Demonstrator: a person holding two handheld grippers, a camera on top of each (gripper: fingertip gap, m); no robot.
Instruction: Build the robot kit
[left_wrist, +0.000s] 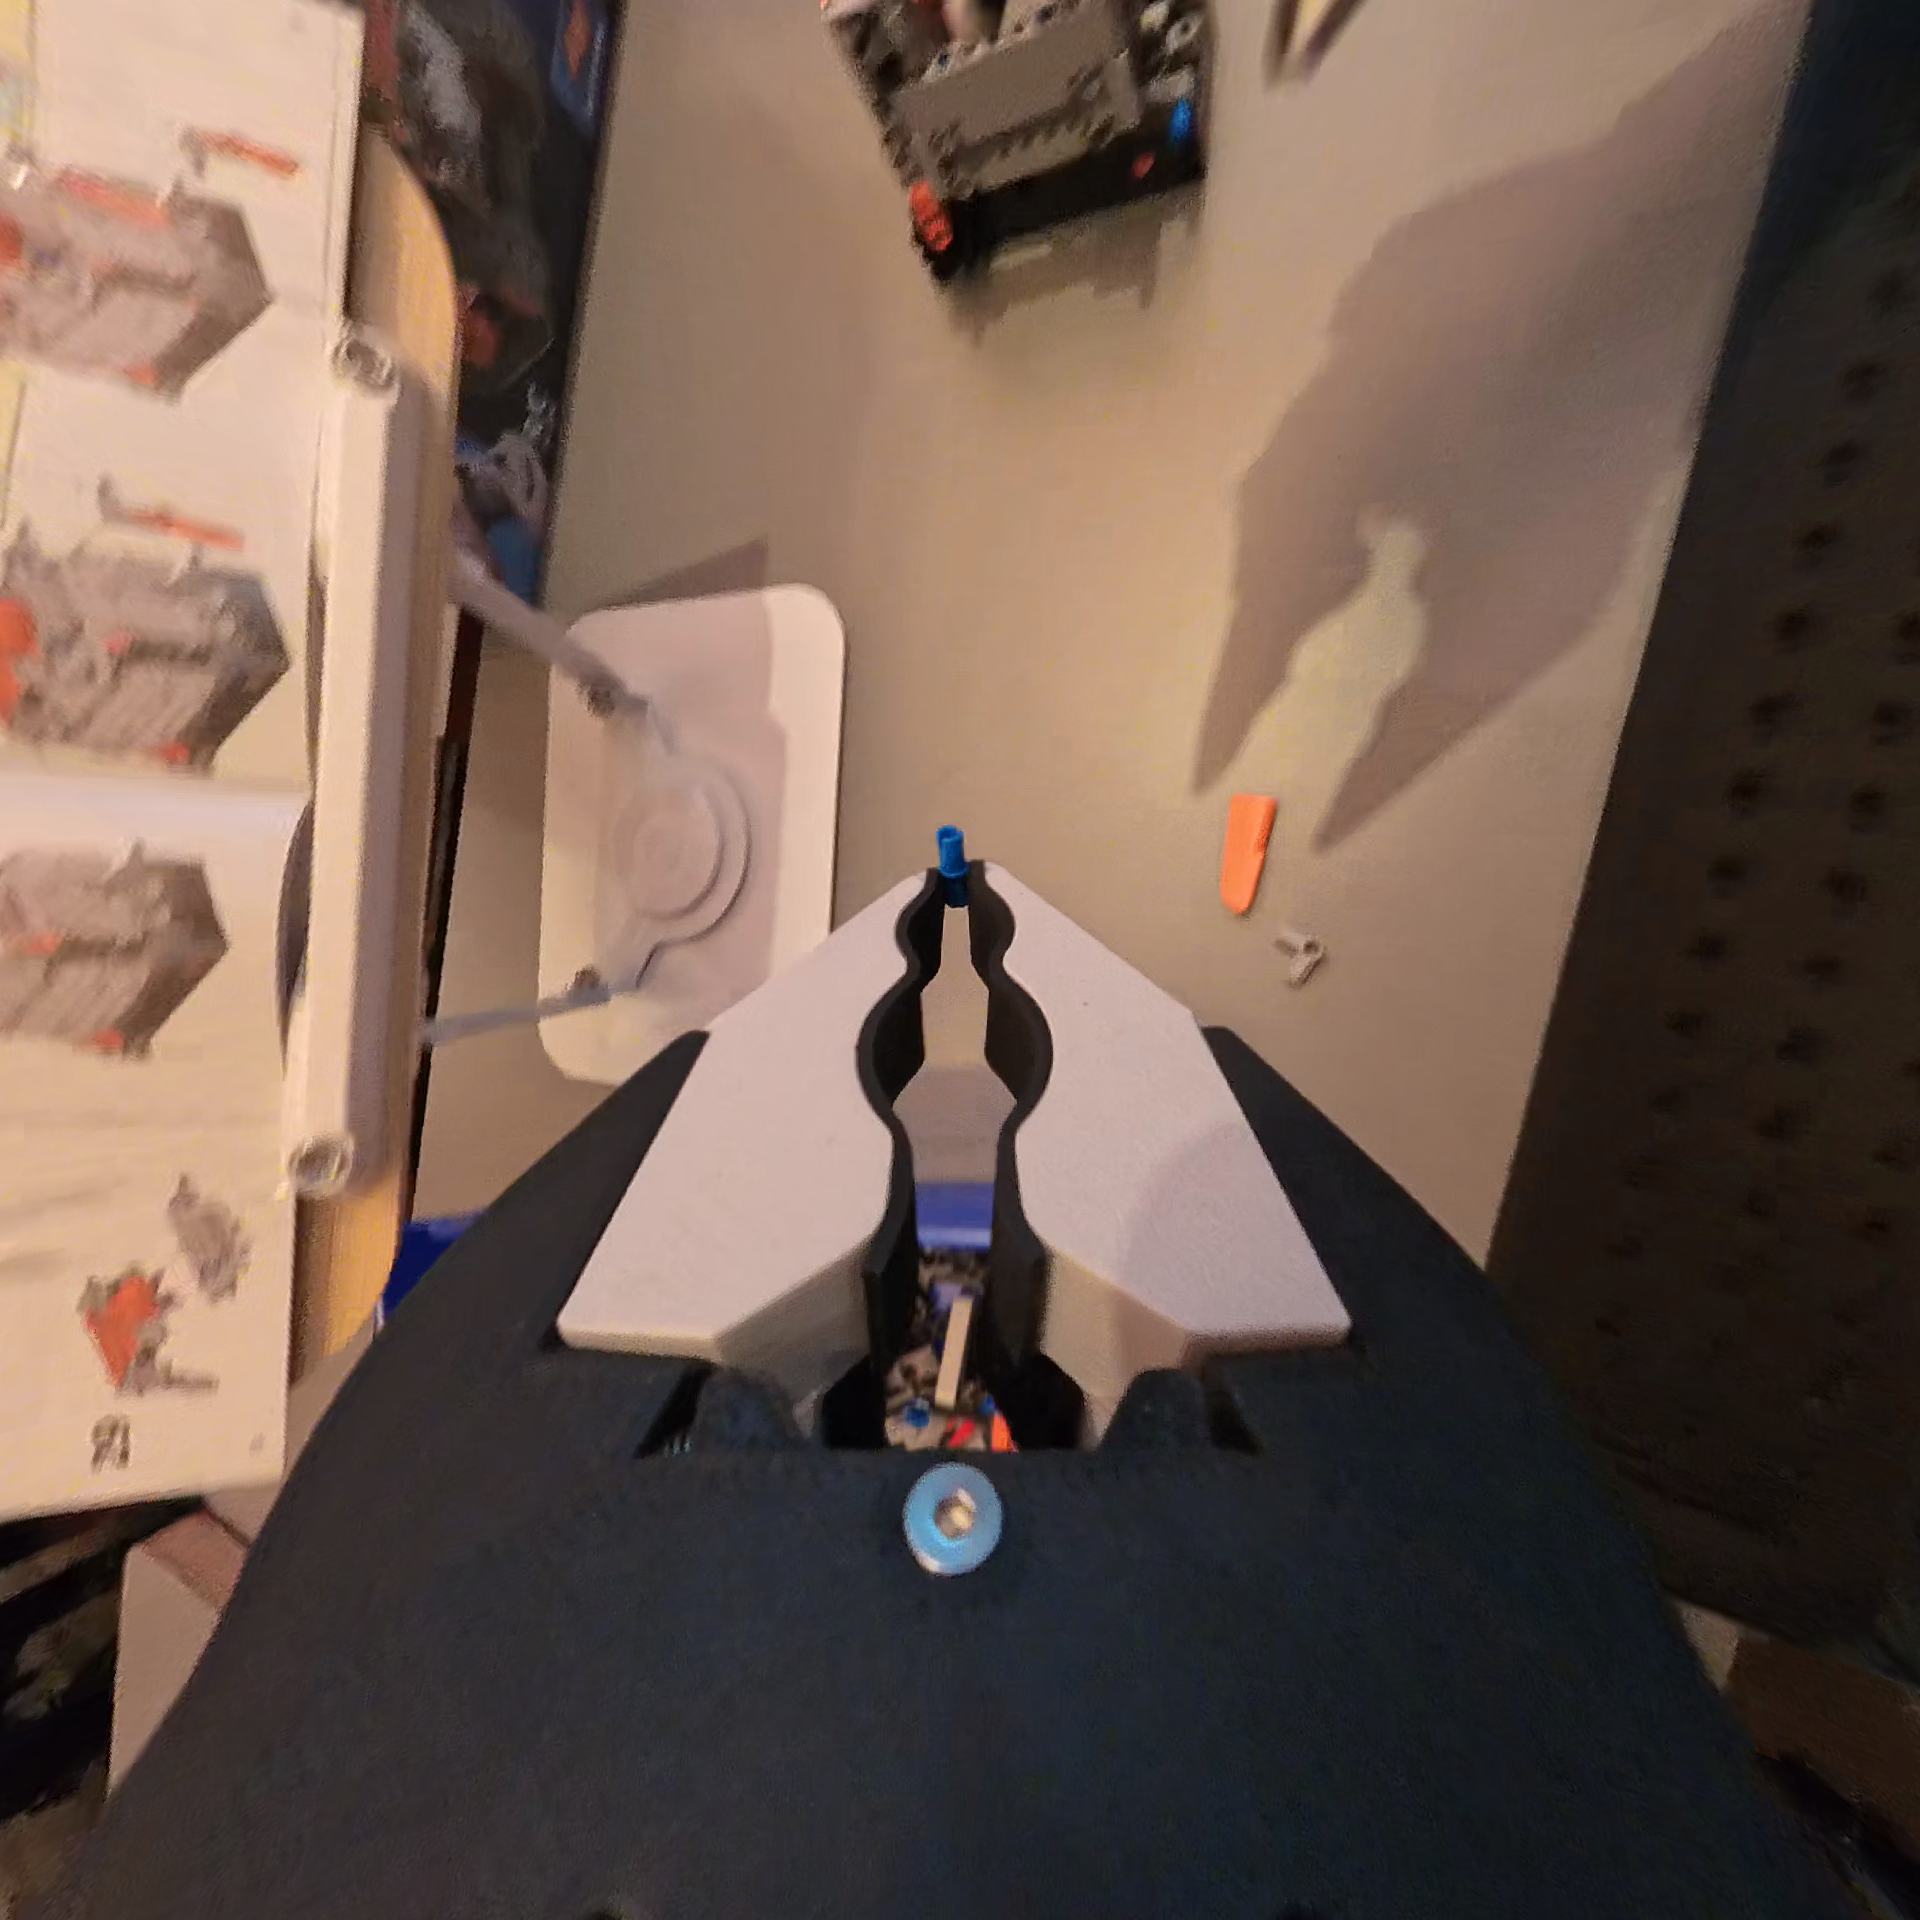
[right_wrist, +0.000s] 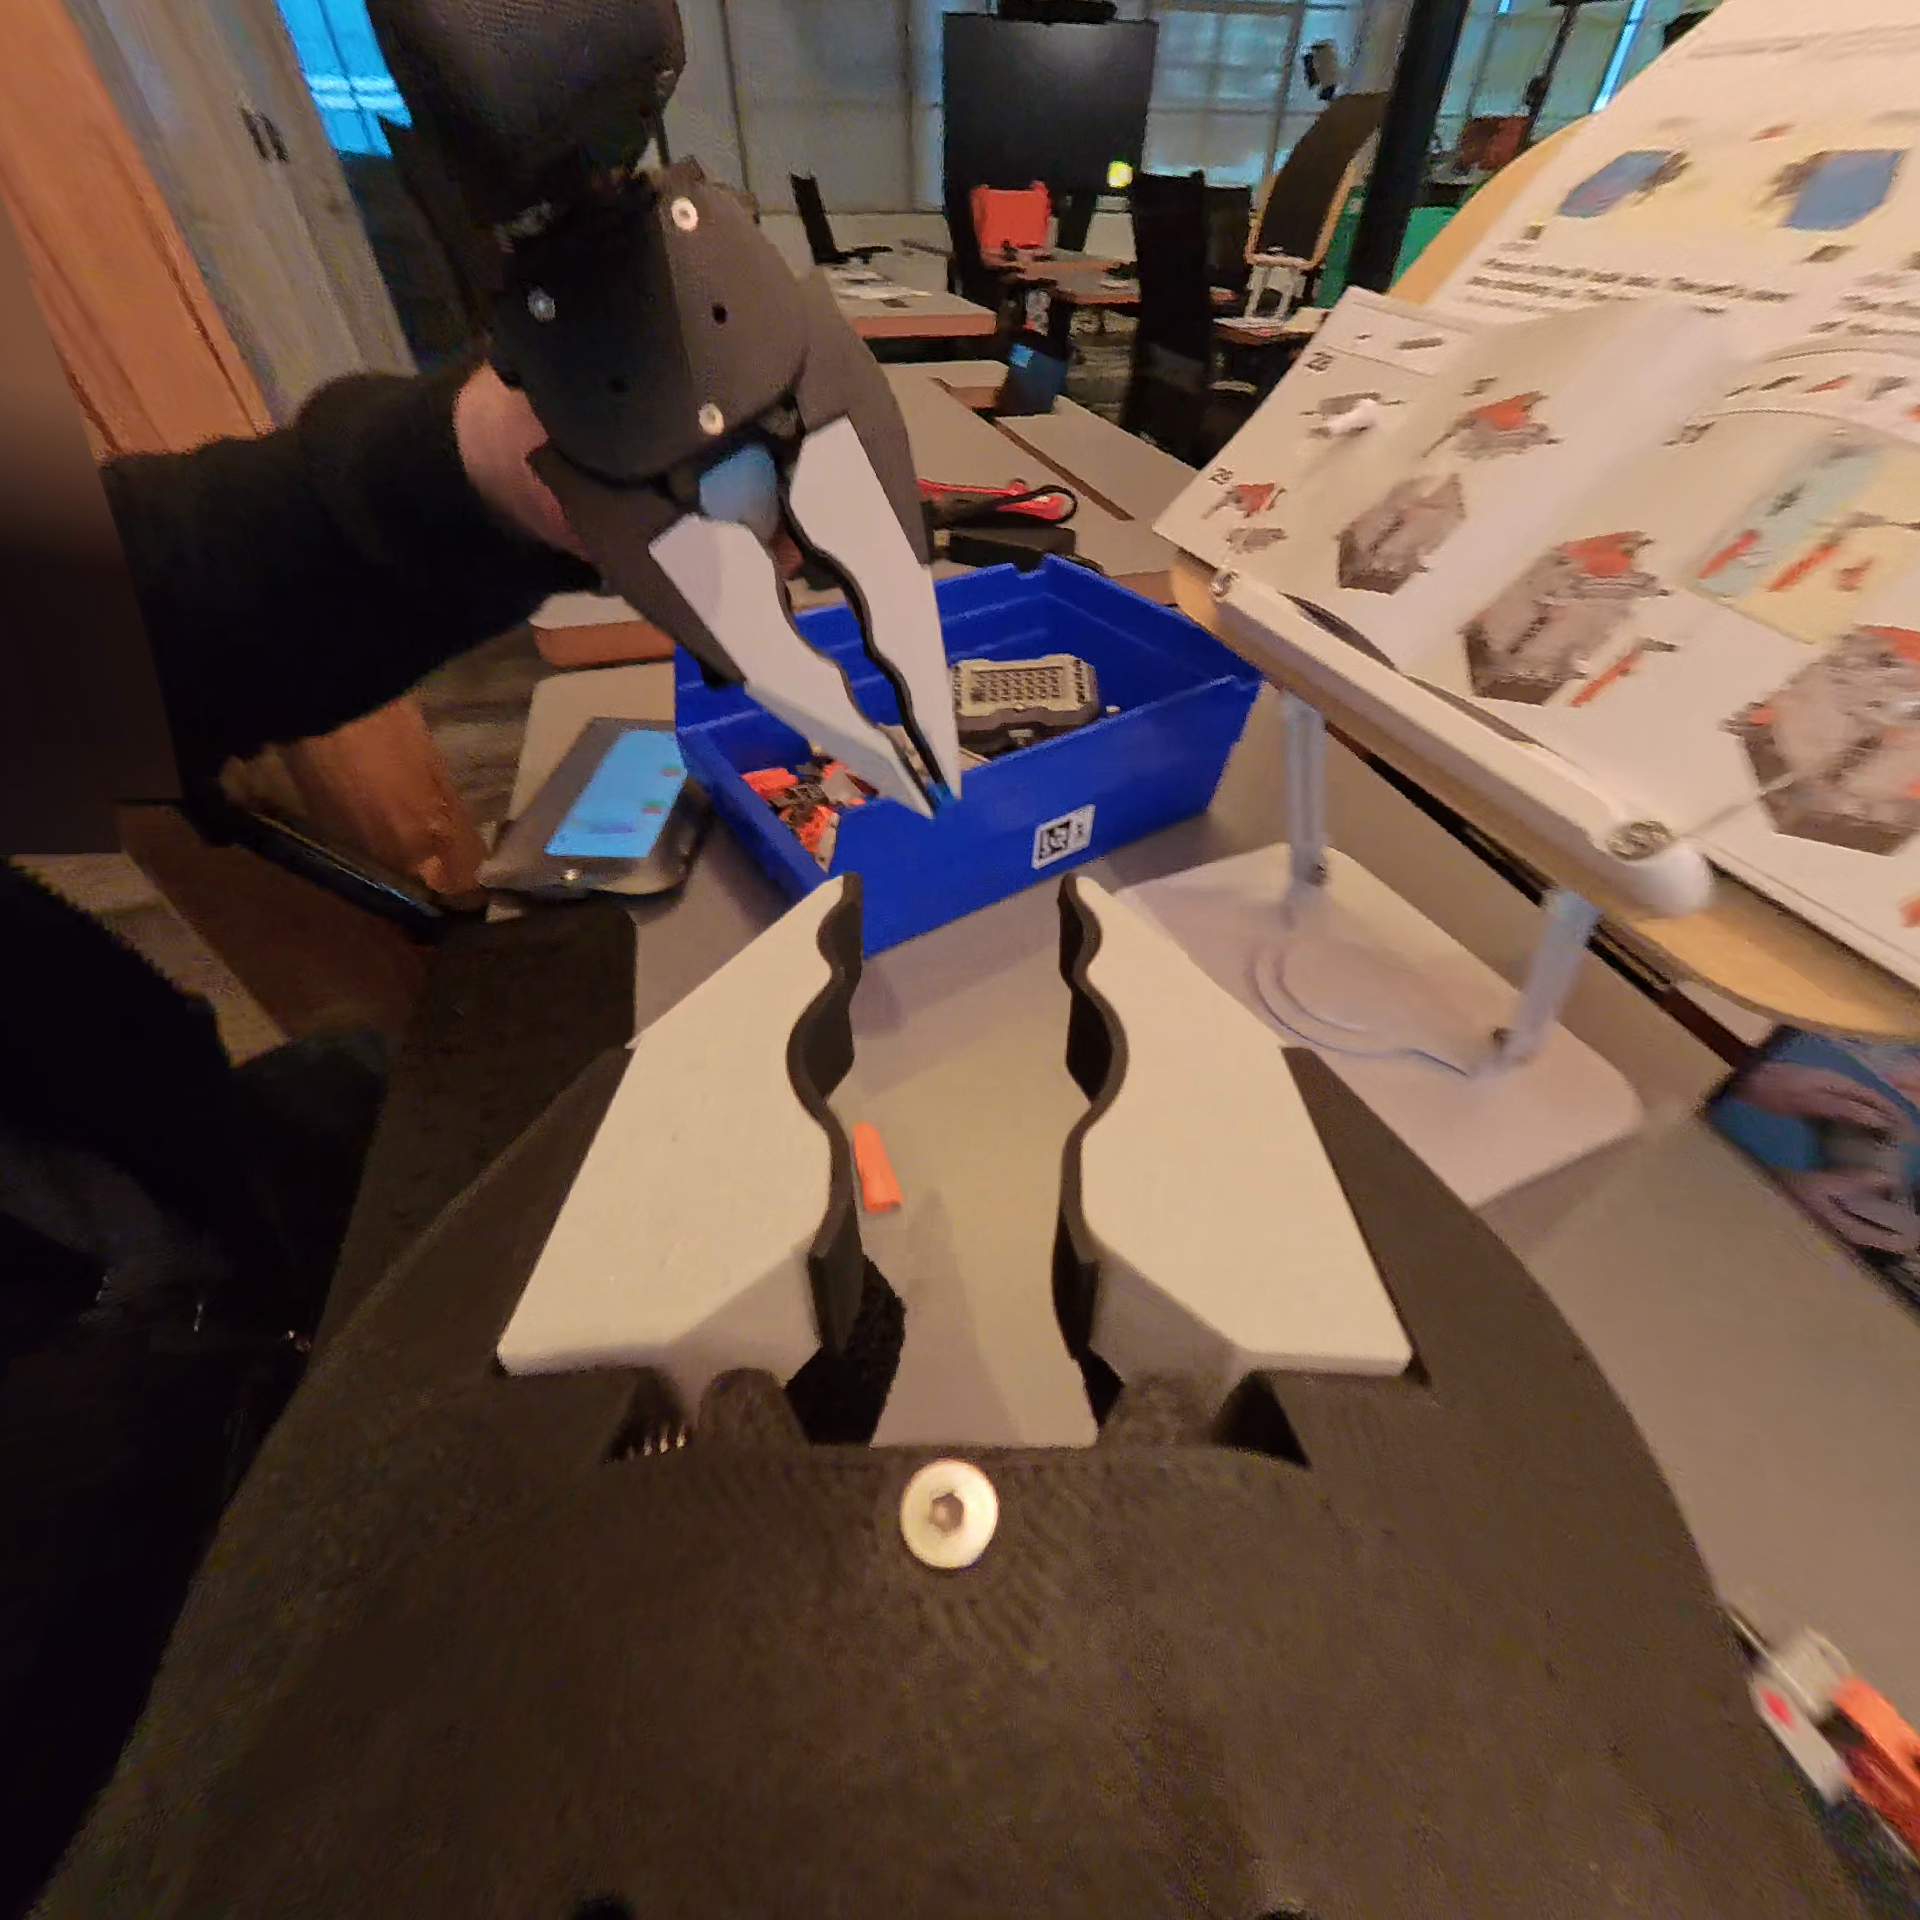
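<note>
Left gripper (left_wrist: 949, 883) pinches your small blue plastic peg (left_wrist: 950, 854) upright at its tips, over the blue plastic bin's (right_wrist: 1143, 769) near wall — your right gripper (right_wrist: 961, 914) gapes empty above the orange wedge piece (right_wrist: 875, 1166) on the grey desk (left_wrist: 1039, 520)

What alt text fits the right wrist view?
The open right hand-held gripper hovers over a grey table, an orange peg lying between its fingers. Beyond, the left hand-held gripper pinches a small blue pin above a blue parts bin; an instruction booklet rests on a white stand at right.
</note>
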